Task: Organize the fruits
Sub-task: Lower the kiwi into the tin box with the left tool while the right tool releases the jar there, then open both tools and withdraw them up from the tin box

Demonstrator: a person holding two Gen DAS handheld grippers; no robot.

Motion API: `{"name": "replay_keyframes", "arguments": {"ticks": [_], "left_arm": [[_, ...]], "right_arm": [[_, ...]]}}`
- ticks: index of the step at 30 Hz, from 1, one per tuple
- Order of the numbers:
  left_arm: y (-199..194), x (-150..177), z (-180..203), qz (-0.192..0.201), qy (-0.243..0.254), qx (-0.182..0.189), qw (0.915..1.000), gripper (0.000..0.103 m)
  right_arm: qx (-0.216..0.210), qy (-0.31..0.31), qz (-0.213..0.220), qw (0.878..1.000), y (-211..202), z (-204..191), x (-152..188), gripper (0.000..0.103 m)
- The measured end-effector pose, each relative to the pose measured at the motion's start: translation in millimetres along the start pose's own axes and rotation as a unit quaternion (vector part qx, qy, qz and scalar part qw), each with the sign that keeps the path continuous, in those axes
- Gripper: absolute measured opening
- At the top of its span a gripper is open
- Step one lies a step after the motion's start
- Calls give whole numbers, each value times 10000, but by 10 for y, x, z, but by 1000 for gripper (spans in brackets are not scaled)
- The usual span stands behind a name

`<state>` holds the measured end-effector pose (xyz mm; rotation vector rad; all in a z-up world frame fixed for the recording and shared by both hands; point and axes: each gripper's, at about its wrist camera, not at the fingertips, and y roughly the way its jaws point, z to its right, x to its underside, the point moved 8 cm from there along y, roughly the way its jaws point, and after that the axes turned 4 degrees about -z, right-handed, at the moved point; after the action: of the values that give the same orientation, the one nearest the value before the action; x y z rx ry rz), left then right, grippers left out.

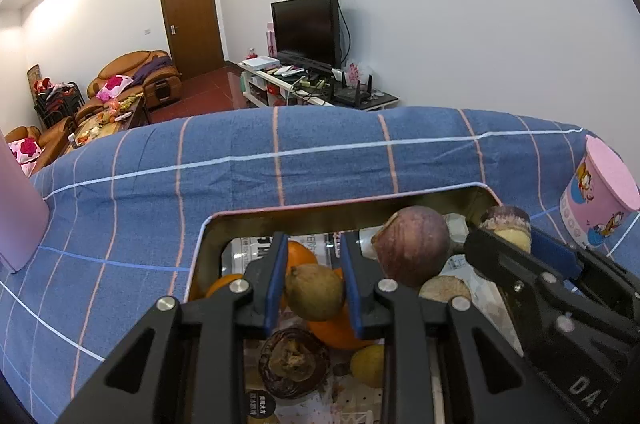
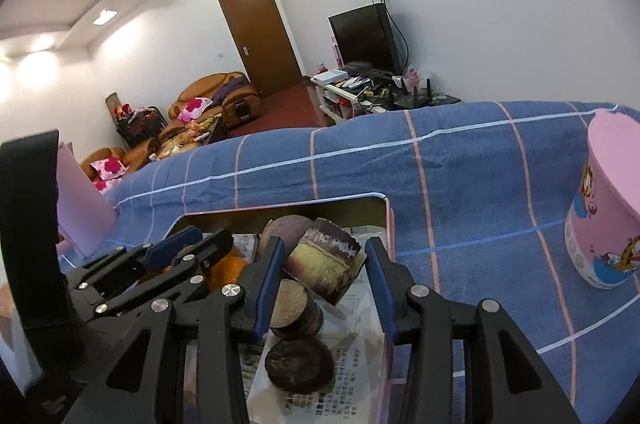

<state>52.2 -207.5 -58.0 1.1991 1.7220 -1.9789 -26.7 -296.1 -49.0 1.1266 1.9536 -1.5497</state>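
My left gripper (image 1: pixel 313 248) is shut on a small brownish-green round fruit (image 1: pixel 314 291), held over a pink-rimmed tin box (image 1: pixel 348 204) lined with printed paper. Under it lie oranges (image 1: pixel 336 330), a dark wrinkled fruit (image 1: pixel 292 364) and a yellow fruit (image 1: pixel 370 364). A purple round fruit (image 1: pixel 412 250) sits to the right. My right gripper (image 2: pixel 325 250) is shut on a short, tilted sugarcane piece (image 2: pixel 326 262) over the same box (image 2: pixel 280 206). Two more cane pieces (image 2: pixel 298 308) lie below it. Each view shows the other gripper: right gripper (image 1: pixel 506 238), left gripper (image 2: pixel 208 240).
The box rests on a blue checked cloth (image 1: pixel 280 160). A pink cartoon cup (image 2: pixel 604 208) stands to the right of the box, and a tall pink object (image 1: pixel 20 208) stands to its left. Beyond the table are sofas, a door and a TV stand.
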Motion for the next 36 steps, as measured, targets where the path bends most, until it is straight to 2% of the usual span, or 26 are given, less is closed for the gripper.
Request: {"name": "replay_keyframes", "arguments": {"ticks": [5, 8, 12, 14, 16, 20, 23, 25, 26, 27, 28, 29, 30, 32, 33, 36], "left_arm": [[-13, -1, 63, 50, 138, -68, 9999, 28], [-14, -8, 128, 49, 219, -103, 9997, 28], [-50, -15, 247, 63, 335, 27, 9994, 28], [-43, 3, 336, 105, 590, -111, 9981, 28], [-45, 16, 382, 187, 797, -322, 9961, 28], [-45, -8, 355, 169, 674, -262, 9972, 28], [-50, -10, 356, 236, 732, -398, 9962, 29], [-55, -8, 340, 239, 761, -532, 9954, 33], [-59, -4, 339, 231, 749, -533, 9955, 40], [-65, 5, 325, 227, 720, -518, 9958, 57], [-94, 8, 300, 263, 645, -570, 9959, 66], [-143, 0, 291, 344, 590, -545, 9962, 85], [-185, -16, 284, 430, 556, -488, 9963, 100], [-290, -41, 270, 640, 468, -413, 9960, 103], [-323, -46, 259, 681, 419, -392, 9960, 103], [-314, -19, 175, 528, 228, -266, 9980, 103]], "right_arm": [[-483, 317, 282, 9979, -139, -27, -41, 44], [-283, 276, 612, 9973, -269, -16, -83, 44], [137, 261, 943, 9951, -399, 47, -108, 45], [236, 261, 990, 9945, -407, 75, -130, 51], [416, 252, 1006, 9937, -406, 95, -123, 52], [544, 297, 1000, 9931, -425, 179, -116, 52], [557, 300, 1011, 9929, -423, 190, -105, 52], [601, 257, 1040, 9924, -430, 187, -103, 52], [627, 230, 1056, 9922, -441, 183, -100, 52], [665, 204, 1077, 9918, -445, 180, -98, 52], [713, 180, 1106, 9911, -458, 180, -96, 52], [737, 177, 1125, 9908, -470, 185, -96, 52], [757, 183, 1144, 9904, -481, 191, -93, 52], [795, 234, 1173, 9896, -497, 216, -89, 54], [797, 270, 1185, 9894, -506, 229, -87, 58], [799, 363, 1347, 9870, -570, 259, -86, 64]]}}
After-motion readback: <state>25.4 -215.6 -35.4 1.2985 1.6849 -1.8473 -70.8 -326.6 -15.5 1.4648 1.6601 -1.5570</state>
